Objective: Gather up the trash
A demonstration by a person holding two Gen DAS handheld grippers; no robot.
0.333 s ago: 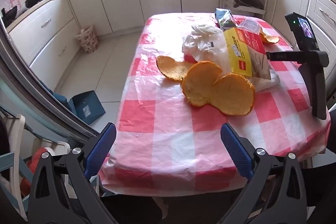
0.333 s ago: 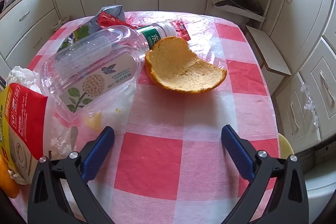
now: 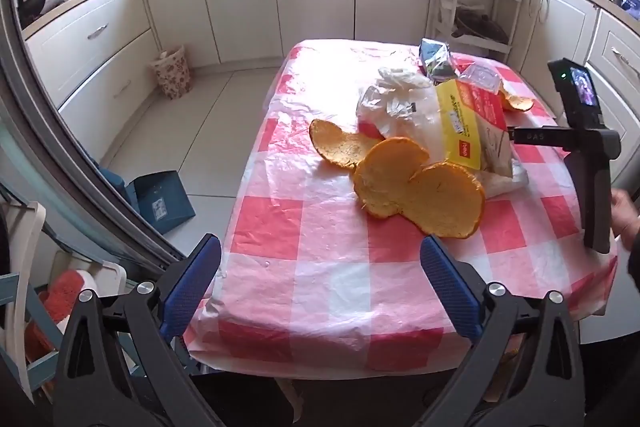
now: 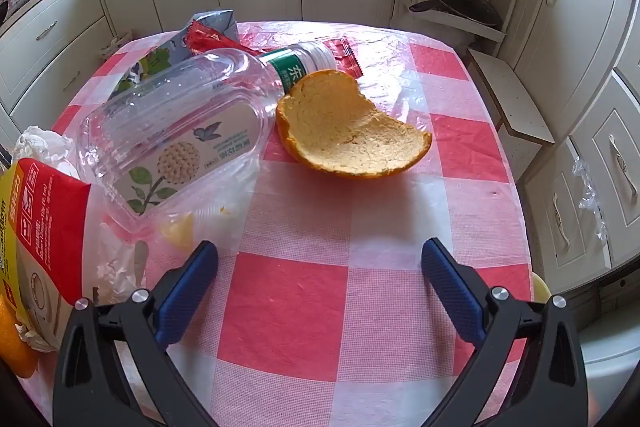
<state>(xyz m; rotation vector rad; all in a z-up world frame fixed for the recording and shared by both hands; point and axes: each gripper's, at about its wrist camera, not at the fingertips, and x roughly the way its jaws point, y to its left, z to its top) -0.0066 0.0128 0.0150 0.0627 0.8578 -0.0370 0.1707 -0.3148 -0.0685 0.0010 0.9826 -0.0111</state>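
**Left wrist view: nothing collected yet, both tools empty**

Landmark = the red/yellow package (image 3: 472,123) mid-table.

- Left gripper (image 3: 320,277): jaws spread wide, holding nothing, hovering over the near edge of the checked tablecloth (image 3: 304,267).
- Right gripper (image 4: 320,281): also wide, empty, over bare cloth on the right of the package.
- Trash, all on the table:
  - three orange peels (image 3: 420,187) touching each other, just in front of the package
  - white plastic bag (image 3: 392,99) under and left of it
  - clear plastic bottle (image 4: 180,135) lying on its side just right of it, cap pointing away
  - single peel (image 4: 348,131) touching the bottle neck
  - crumpled foil wrapper (image 4: 208,27) and red sachets (image 4: 344,55) beyond the bottle
- A floral bin (image 3: 172,71) stands on the floor, well left of the package, off the table.

Progress, my read: at the start. Every item still needs picking; the single peel is closest to the right tool.

Writing: the bottle's green band shows "东", the rest not legible; its label has a bird and flower print. Package text is too small to read. "DAS" is on the right tool's body (image 3: 592,163).
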